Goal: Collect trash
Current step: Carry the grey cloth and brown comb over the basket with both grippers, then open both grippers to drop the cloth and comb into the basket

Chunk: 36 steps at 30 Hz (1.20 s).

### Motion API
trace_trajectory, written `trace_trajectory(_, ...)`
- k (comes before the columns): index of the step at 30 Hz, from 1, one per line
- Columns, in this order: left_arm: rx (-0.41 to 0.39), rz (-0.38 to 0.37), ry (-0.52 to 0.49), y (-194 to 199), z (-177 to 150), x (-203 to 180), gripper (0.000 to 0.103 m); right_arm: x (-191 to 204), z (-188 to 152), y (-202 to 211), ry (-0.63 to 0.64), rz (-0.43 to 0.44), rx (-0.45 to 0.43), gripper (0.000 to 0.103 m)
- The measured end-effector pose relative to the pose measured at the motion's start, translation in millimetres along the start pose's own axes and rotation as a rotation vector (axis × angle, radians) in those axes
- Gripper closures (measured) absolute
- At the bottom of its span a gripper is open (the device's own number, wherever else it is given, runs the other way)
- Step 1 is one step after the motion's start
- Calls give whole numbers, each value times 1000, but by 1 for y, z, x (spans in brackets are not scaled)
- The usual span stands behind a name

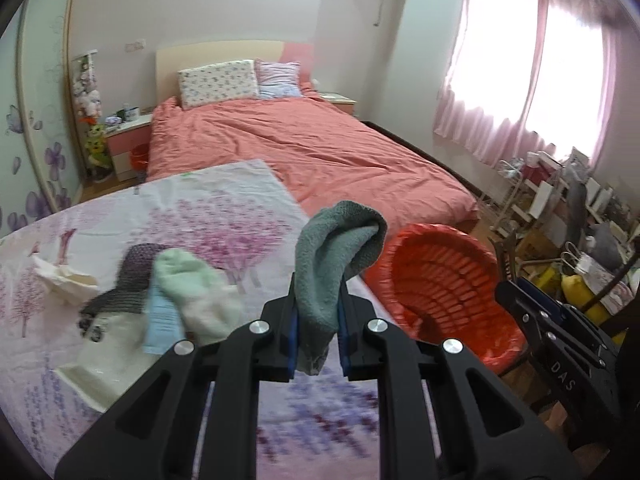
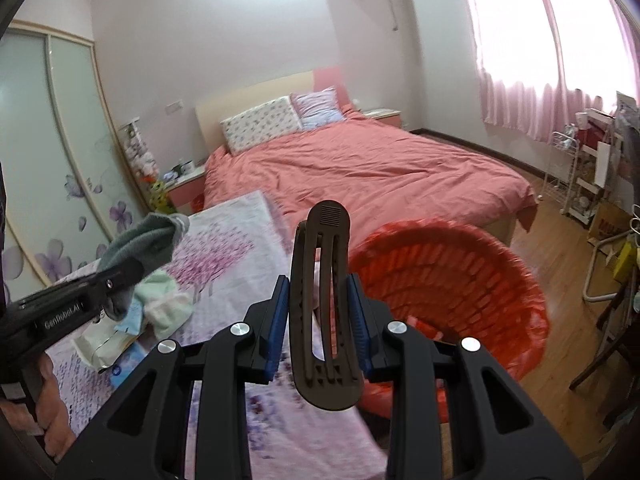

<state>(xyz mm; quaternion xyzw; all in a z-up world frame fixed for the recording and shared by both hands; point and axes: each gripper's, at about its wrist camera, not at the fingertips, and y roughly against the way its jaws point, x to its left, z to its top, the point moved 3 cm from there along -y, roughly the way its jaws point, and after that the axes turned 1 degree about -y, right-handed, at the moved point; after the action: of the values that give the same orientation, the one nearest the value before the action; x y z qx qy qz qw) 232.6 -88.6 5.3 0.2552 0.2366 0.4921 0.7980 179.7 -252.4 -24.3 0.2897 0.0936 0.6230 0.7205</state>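
My left gripper [image 1: 318, 330] is shut on a grey-green sock [image 1: 336, 264] and holds it above the flowered table, left of the red bin [image 1: 452, 292]. My right gripper [image 2: 320, 326] is shut on a brown hair clip [image 2: 324, 304] that stands upright between the pads, just left of the red bin [image 2: 460, 280]. The left gripper with the sock [image 2: 140, 244] also shows at the left of the right wrist view. On the table lie a pale green sock [image 1: 192, 284], a blue paper strip [image 1: 162, 320], crumpled tissue [image 1: 60, 276] and a dark patterned item [image 1: 128, 284].
The table has a flowered cloth [image 1: 224, 208]. A bed with a pink cover [image 1: 312, 148] stands behind it. A rack and cluttered items [image 1: 568, 208] fill the right side under the pink curtains. A white tissue pack [image 2: 104, 344] lies near the table's left edge.
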Motion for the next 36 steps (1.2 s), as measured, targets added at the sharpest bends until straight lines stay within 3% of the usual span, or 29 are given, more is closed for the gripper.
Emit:
trace_trajectory(11, 36, -119, -31, -38, 1, -68, 87, -57, 10, -1, -64, -74, -33, 73)
trace_trajectory(20, 86, -171, -76, -77, -4, -112, 87, -91, 10, -14, -117, -105, -28, 73)
trace_trajectory(29, 132, -194, -96, -111, -8, -134, 86, -111, 9, -23, -163, -116, -23, 73)
trace_trajectory(32, 156, -182, -95, -121, -13, -138, 80, -119, 11, -27, -184, -100, -17, 73)
trace_trajectory(34, 169, -173, -97, -127, -16, -138, 65, -124, 12, -33, -212, -88, -2, 73)
trace_trajectory(35, 175, -156, -97, -130, -19, -135, 63, -128, 12, -35, -224, -87, 3, 72)
trace_trajectory(36, 178, -149, -96, -132, -20, -133, 61, -130, 11, -38, -237, -86, 11, 64)
